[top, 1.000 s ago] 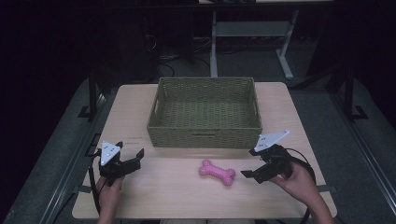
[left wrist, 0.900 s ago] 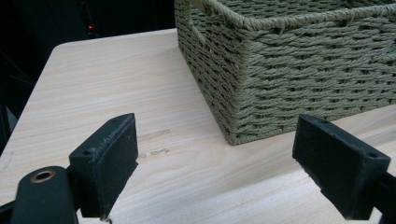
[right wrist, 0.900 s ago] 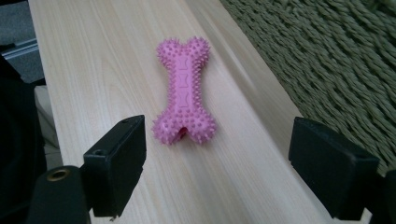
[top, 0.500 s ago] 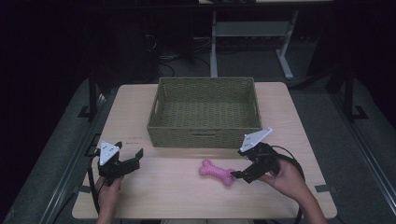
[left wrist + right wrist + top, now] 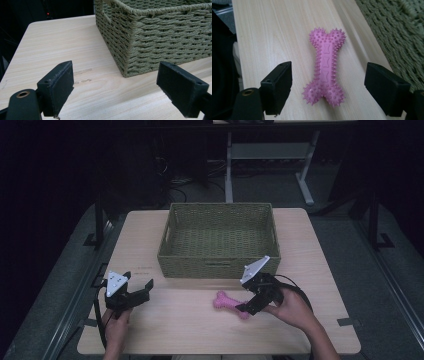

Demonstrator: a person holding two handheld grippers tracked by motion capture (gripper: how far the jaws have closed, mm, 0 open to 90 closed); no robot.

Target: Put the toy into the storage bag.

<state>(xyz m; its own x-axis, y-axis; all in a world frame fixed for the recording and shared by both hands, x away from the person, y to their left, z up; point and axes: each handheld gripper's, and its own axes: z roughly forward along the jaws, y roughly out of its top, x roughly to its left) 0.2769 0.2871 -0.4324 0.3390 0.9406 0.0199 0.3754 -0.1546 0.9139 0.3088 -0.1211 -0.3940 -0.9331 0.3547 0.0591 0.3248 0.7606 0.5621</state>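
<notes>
Seemingly empty woven basket [image 5: 218, 240]

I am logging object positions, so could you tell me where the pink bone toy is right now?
In the high view the pink bone toy lies on the table before the basket, between the right gripper's open jaws.

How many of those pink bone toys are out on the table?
1. The pink bone toy lies flat on the table, in front of the woven basket, between the open jaws of the right gripper. What shows of the basket's inside looks empty.
</notes>
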